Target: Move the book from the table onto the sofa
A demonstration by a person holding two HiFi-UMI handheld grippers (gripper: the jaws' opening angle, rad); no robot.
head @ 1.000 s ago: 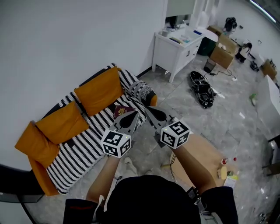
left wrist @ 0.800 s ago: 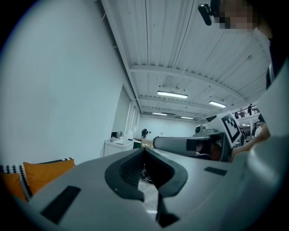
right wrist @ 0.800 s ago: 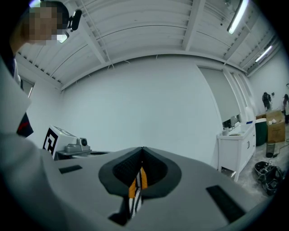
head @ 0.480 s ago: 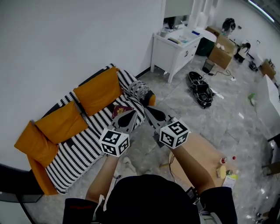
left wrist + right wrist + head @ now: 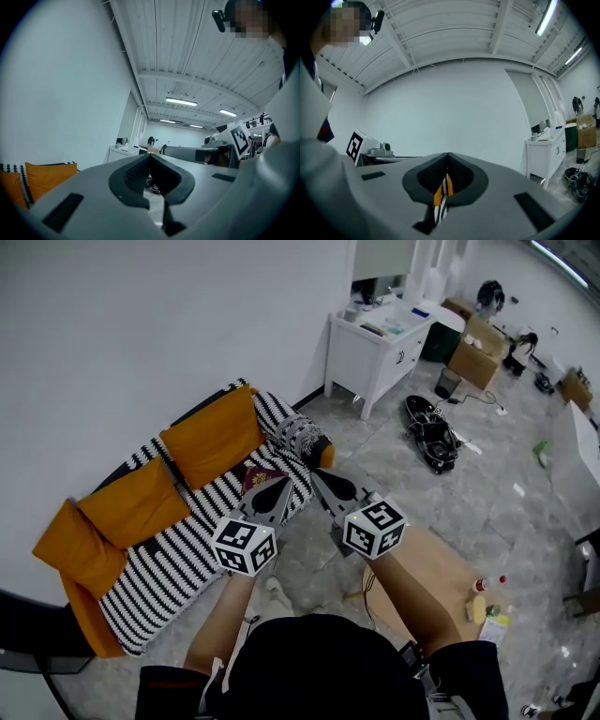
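Head view looks down over the person's arms at two tools held out side by side. The left gripper (image 5: 281, 491) and the right gripper (image 5: 323, 482) each have their jaws pressed together on nothing. The book (image 5: 261, 476), dark red, lies flat on the striped seat of the sofa (image 5: 178, 549), just beyond the tips of the left jaws and a little to their left, below the orange cushions (image 5: 211, 435). The wooden bench (image 5: 441, 568) sits behind the right jaws, under that forearm, and no book shows on the part I can see. To my eye the carrying is over and the placing done, so this looks like a closing pause. What is left calls for little: at most, drawing both tools back from the sofa without catching the book. If the book needed squaring up, one pair of jaws would have to open first, since shut they can only nudge. The left gripper view confirms that its jaws meet at the tip, with a sliver of floor in the notch behind. It also catches the other tool's marker cube (image 5: 240, 139) off to the right, but no book. The right gripper view shows a strip of orange and stripes through the notch of its closed jaws, so it points at the sofa. The white cabinet (image 5: 543, 157) stands to the right of those jaws, and the book is hidden there too.
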